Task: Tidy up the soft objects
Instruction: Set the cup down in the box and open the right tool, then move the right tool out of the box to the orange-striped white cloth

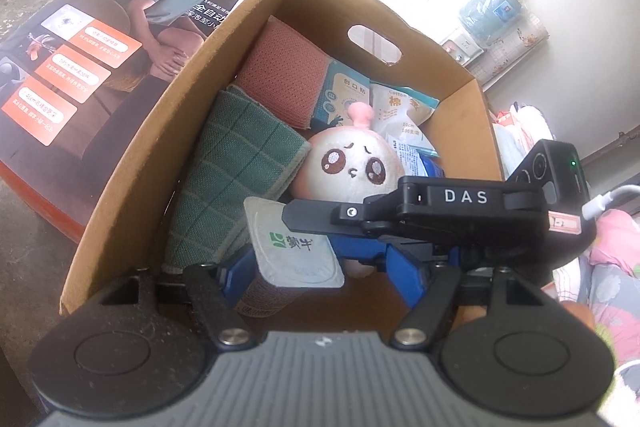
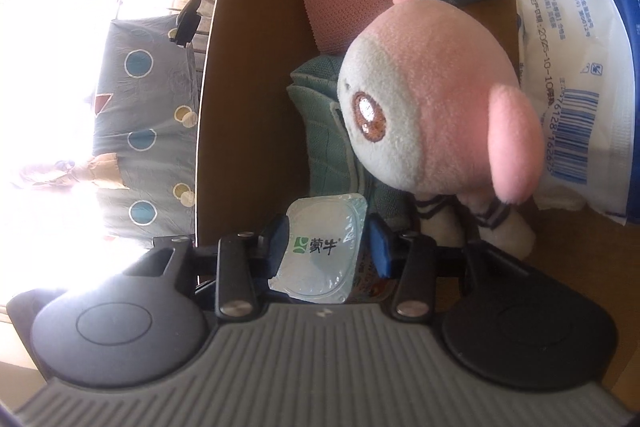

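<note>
While both grippers meet at cup [image 2: 320, 259], step: likely handover.
Left gripper [image 1: 318, 271]: jaws half open, loose round cup.
Right gripper [image 2: 330, 245]: jaws closed on cup.
Next: probably set cup in box [image 1: 132, 167]; needs steady grip.

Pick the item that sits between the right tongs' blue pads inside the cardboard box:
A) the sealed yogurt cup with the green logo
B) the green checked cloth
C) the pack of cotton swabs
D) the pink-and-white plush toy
A: in the right wrist view the yogurt cup sits between the right tongs, while the plush toy lies beyond them.
</note>
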Tool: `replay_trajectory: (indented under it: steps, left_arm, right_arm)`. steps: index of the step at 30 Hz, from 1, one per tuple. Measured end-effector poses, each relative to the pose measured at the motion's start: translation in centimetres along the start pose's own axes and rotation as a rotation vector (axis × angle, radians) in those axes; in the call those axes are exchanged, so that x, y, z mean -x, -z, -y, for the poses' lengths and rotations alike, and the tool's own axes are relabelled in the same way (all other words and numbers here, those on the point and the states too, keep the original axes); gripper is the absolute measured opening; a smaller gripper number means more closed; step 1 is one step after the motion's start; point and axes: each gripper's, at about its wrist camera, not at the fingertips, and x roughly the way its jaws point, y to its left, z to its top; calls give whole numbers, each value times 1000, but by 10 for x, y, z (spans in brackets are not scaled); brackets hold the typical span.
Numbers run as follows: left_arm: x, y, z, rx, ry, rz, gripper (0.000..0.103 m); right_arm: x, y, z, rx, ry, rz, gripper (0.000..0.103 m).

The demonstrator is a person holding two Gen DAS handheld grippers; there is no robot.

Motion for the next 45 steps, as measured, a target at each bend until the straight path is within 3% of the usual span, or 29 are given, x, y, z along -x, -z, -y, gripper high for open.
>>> replay_trajectory:
  steps: [6, 17, 22, 26, 36, 44, 45]
  left_arm:
    - [4, 5, 2, -32, -3, -13, 71]
    - [7, 6, 6, -48, -30, -22, 72]
    - [6, 6, 10, -73, -56, -34, 74]
    - [12, 5, 13, -87, -64, -1, 77]
    - [29, 5, 33, -146, -61, 82, 77]
    - [20, 23, 107, -358, -45, 138, 82]
    - [17, 27, 119, -390, -33, 137, 83]
  right_arm:
    - [4, 8, -12, 74, 33, -18, 43]
    - [15, 17, -6, 51, 20, -38, 43]
    - [17, 19, -2, 30, 20, -51, 48]
    - [18, 19, 5, -29, -31, -55, 48]
    - [60, 16, -3, -19, -93, 66, 51]
    - [142, 52, 0, 103, -99, 272, 59]
    - [160, 59, 4, 120, -124, 300, 65]
